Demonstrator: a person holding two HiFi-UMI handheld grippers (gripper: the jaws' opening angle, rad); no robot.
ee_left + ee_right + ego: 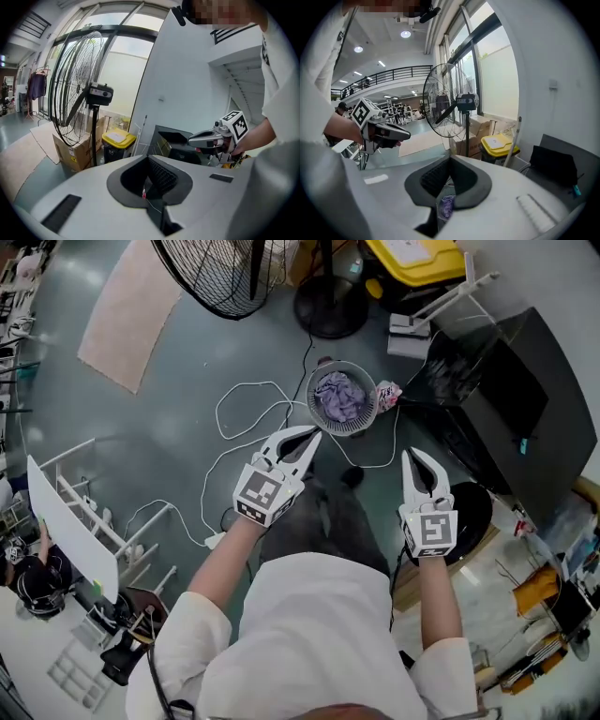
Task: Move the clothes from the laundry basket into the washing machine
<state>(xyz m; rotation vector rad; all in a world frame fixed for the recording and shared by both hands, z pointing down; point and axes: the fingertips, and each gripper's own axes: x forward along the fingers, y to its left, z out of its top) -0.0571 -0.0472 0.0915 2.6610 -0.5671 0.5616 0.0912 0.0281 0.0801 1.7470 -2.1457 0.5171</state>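
Purple clothes (339, 397), head view: bunched inside the round laundry basket (367, 423) on the grey floor (178, 362).
Left gripper (310, 438), head view: tips together, empty, aimed toward the basket but apart from it.
Right gripper (413, 457), head view: clenched, empty, level with the left one.
Left gripper view: jaws pressed together on nothing; fan (77, 93) beyond.
Right gripper view: jaws clenched, empty; clothes show below them.

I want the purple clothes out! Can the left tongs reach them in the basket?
Probably yes. The left tongs point at the open-topped basket, the purple clothes lie bare inside, and nothing stands between. The tongs are shut, so they must open first.
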